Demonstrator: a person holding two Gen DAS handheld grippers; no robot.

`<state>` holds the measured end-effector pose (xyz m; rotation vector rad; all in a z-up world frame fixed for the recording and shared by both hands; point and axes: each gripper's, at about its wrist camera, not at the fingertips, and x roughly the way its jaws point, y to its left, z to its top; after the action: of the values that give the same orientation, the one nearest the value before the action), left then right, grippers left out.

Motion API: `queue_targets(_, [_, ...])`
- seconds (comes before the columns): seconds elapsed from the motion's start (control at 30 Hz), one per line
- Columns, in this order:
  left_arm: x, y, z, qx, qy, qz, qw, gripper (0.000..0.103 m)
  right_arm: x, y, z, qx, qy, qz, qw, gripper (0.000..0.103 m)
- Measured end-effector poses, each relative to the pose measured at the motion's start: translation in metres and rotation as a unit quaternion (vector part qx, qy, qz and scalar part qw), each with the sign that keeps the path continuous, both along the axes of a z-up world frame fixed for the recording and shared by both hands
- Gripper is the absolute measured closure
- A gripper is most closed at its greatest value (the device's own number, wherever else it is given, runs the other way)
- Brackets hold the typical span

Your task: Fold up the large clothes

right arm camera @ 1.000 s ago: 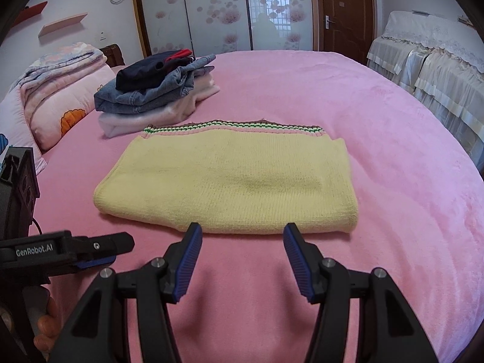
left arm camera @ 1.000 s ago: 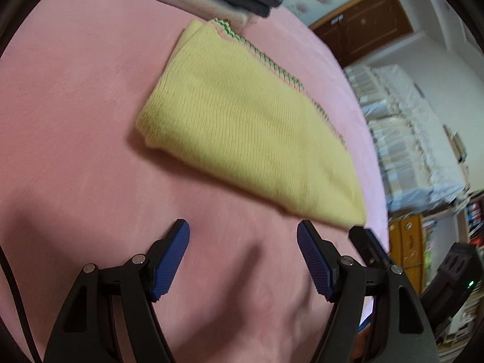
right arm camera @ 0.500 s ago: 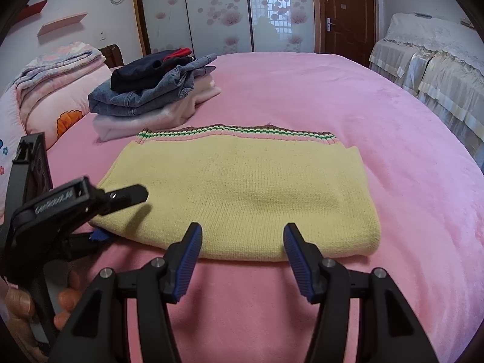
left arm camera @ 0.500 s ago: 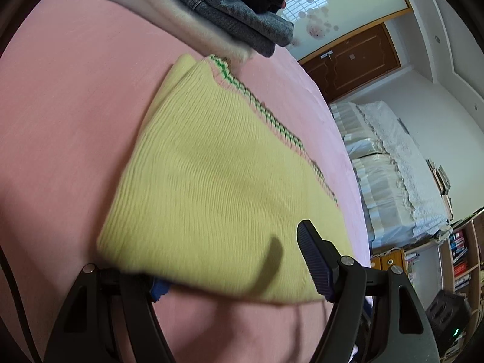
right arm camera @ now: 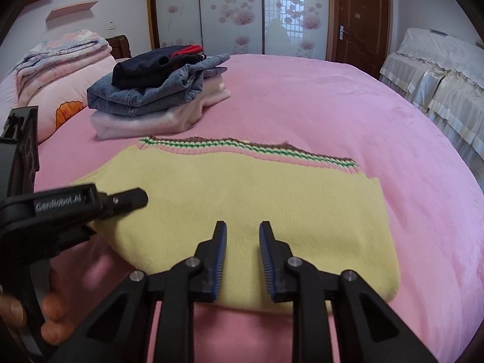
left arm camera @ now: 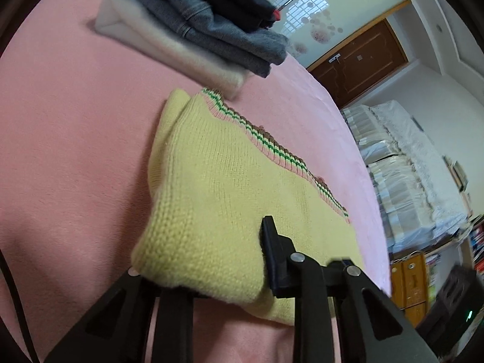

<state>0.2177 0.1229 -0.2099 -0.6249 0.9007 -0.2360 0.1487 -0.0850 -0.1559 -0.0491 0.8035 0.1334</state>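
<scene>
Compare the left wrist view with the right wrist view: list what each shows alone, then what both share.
Left wrist only: a bookshelf and the left hand-held gripper clamped on the sweater's corner. Right wrist only: pink pillows, and the right hand-held gripper, jaws apart, above the sweater. Both: yellow sweater, folded clothes stack, pink bed, brown door.

Toward the pink bed's (right arm camera: 332, 106) far left corner you have a stack of folded clothes (right arm camera: 157, 90), with rolled quilts (right arm camera: 60, 60) beyond it.

Sweater (right arm camera: 242, 199) on bed (right arm camera: 348, 106), clothes stack (right arm camera: 157, 90) seemingly just behind
</scene>
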Motion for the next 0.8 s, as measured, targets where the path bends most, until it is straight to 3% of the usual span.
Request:
queue_targets(0.13, [-0.009, -0.009, 0.018, 0.039, -0.03, -0.005, 0.9988, 0.085, 0.019, 0.01, -0.02, -0.002, 0.037, 0.019, 0.999, 0.092])
queue_targets(0.3, [-0.013, -0.033, 0.045, 0.082, -0.074, -0.037, 0.9932, 0.09, 0.021, 0.01, -0.034, 0.004, 0.052, 0.031, 0.998, 0.093])
queue_targets(0.47, [-0.015, -0.067, 0.075, 0.12, -0.113, -0.084, 0.9828, 0.092, 0.026, -0.015, -0.037, 0.092, 0.075, 0.03, 0.993, 0.093])
queue_targets(0.57, [-0.015, -0.085, 0.081, 0.127, -0.115, -0.105, 0.9796, 0.092, 0.026, -0.026, -0.036, 0.128, 0.088, 0.032, 0.987, 0.093])
queue_targets(0.67, [-0.016, -0.104, 0.091, 0.131, -0.126, -0.129, 0.975, 0.092, 0.022, -0.054, -0.032, 0.201, 0.115, 0.017, 0.973, 0.093])
queue_targets(0.8, [-0.023, -0.144, 0.099, 0.138, -0.143, -0.173, 0.9648, 0.092, -0.004, -0.099, -0.02, 0.217, 0.106, -0.022, 0.97, 0.093])
